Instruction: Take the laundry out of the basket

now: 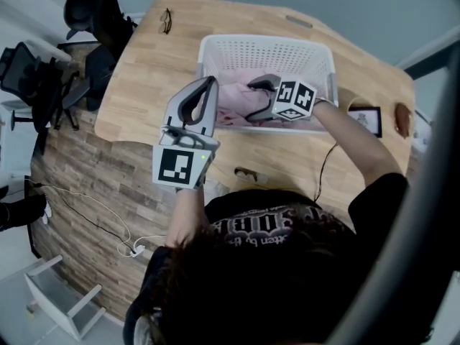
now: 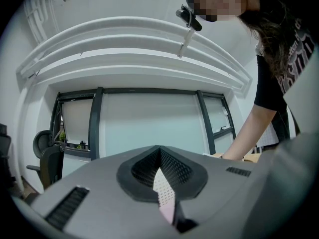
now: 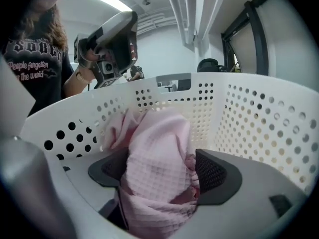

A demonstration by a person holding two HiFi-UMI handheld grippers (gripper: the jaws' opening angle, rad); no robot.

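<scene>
Working from the light wooden table (image 1: pixel 144 70) inward: the white perforated plastic basket (image 1: pixel 267 54) stands on it, and the pink waffle-weave cloth (image 3: pixel 159 153) lies bunched inside. My right gripper (image 3: pixel 160 169) has its fingers (image 3: pixel 213 172) spread wide around that bunch, not squeezing yet. I should pinch the thick fold firmly, then lift it clear of the rim. My left gripper (image 1: pixel 210 83) hovers near the basket's left side, fingers pressed together, empty.

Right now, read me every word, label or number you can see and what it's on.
"People forgotten" and "the world": small white print on the person's black shirt.
Larger line above it: partly cut off, unreadable.
Framed card on the table: too small to read.
Marker cubes: patterns only, no words.
</scene>
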